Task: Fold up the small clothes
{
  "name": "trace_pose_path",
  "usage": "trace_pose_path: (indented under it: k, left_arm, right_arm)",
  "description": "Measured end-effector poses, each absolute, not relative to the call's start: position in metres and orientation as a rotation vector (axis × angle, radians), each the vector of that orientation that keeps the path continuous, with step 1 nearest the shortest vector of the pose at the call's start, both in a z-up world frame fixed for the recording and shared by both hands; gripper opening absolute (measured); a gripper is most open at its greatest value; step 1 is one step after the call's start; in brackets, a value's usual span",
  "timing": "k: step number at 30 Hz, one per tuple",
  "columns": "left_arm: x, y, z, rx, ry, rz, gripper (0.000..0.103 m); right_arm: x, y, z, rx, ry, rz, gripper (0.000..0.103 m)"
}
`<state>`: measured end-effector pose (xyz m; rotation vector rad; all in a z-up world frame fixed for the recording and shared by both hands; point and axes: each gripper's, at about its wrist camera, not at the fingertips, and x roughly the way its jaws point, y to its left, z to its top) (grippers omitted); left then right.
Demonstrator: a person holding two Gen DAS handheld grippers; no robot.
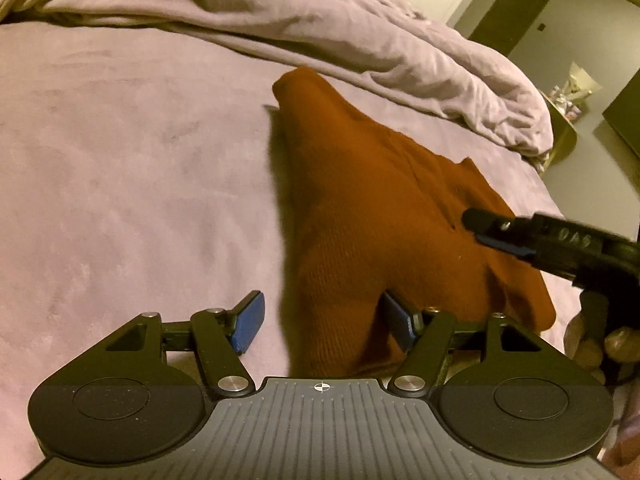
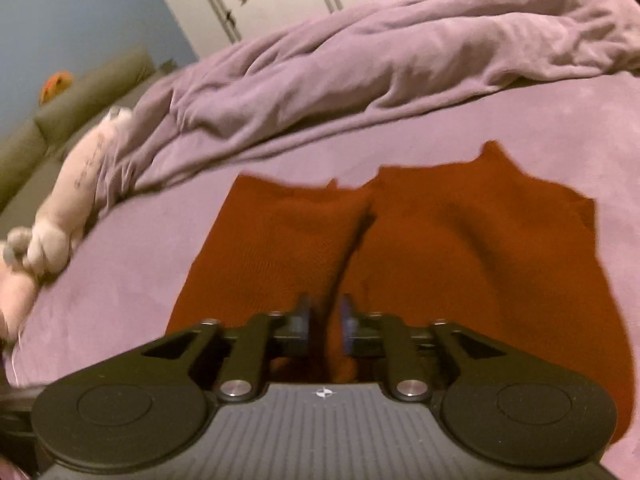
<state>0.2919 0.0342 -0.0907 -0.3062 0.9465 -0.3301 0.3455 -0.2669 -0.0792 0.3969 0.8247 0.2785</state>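
Bed (image 1: 120, 160) in mauve sheet fills both views; rumpled duvet (image 1: 320, 28) across the 12 o'clock edge. Plush toy (image 2: 68, 208) at 9 o'clock in the right wrist view, on the bed's edge.

Rust knit garment (image 1: 380, 208) lies on the sheet, partly bunched, one ridge peaking toward 12 o'clock in the left wrist view. In the right wrist view it spreads flatter, with a dark crease running from centre down toward the jaws.

Left gripper (image 1: 326, 322): jaws wide. The garment's near edge sits between them, against the 3 o'clock pad, clear of the 9 o'clock pad, which is over bare sheet. No grip.

Right gripper (image 2: 325, 322): jaws narrow, a gap between the pads. Garment fold sits in that gap; blurred, so I can't tell if the pads pinch it. From the left wrist view it enters at 3 o'clock, tips on the garment.
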Motion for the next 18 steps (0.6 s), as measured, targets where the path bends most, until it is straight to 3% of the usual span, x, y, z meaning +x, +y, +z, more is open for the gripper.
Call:
trace_pose_path:
  k: [11, 13, 14, 15, 16, 18]
  left_arm:
    - [0.293, 0.030, -0.092, -0.294, 0.956, -0.329, 0.073]
    - [0.293, 0.028, -0.092, -0.288, 0.955, -0.328, 0.073]
    - [0.292, 0.027, -0.092, -0.285, 0.953, -0.326, 0.073]
    - [0.290, 0.026, -0.091, -0.279, 0.950, -0.322, 0.073]
    - [0.287, 0.024, -0.090, -0.269, 0.945, -0.320, 0.073]
    - [0.278, 0.019, -0.088, -0.236, 0.928, -0.327, 0.071]
  right_arm:
    - [0.368, -0.269, -0.111, 0.653, 0.908, 0.396, 0.052]
    - [0.373, -0.266, -0.112, 0.671, 0.896, 0.397, 0.044]
    - [0.375, -0.265, -0.111, 0.668, 0.885, 0.395, 0.027]
    - [0.377, -0.264, -0.111, 0.662, 0.885, 0.386, 0.024]
    - [0.379, -0.263, -0.112, 0.668, 0.885, 0.382, 0.025]
    - [0.380, -0.264, -0.111, 0.691, 0.886, 0.393, 0.036]
